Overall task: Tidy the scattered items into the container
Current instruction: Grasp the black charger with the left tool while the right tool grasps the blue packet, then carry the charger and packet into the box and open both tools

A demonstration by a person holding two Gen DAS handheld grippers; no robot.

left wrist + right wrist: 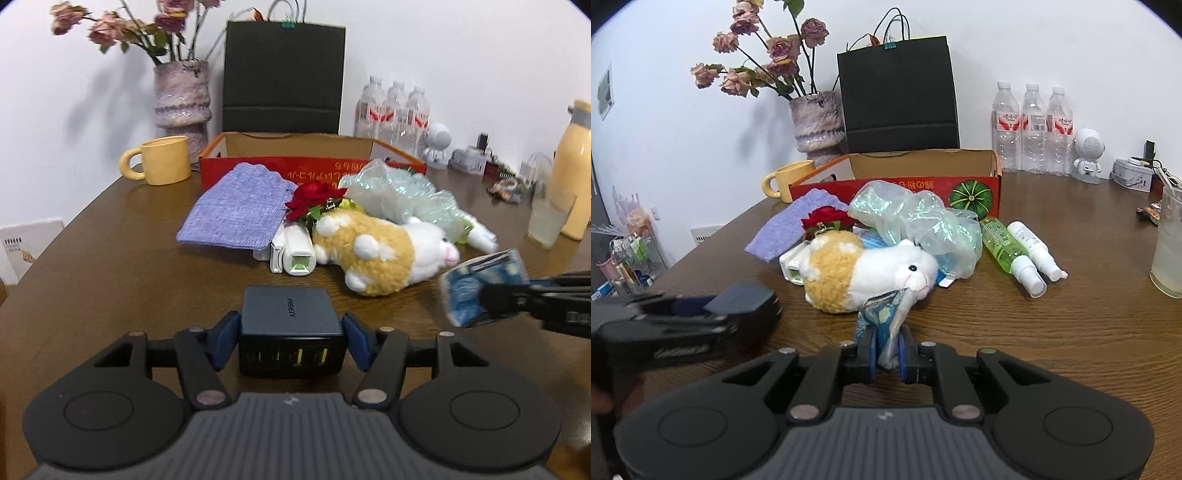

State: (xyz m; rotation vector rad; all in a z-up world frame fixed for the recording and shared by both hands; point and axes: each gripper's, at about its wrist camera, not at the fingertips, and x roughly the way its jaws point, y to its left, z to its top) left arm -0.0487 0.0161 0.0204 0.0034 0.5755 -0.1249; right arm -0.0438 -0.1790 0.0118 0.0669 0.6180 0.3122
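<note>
With the left gripper [291, 341] clamped on the dark charger [290, 325] and the right gripper [888, 354] pinching a thin blue packet [882, 314], both short of the red box [993, 177], that floppy packet could slip free.

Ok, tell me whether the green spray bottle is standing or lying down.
Lying down. The green spray bottle rests on its side on the table, white cap toward the camera, beside a white spray bottle also on its side.
</note>
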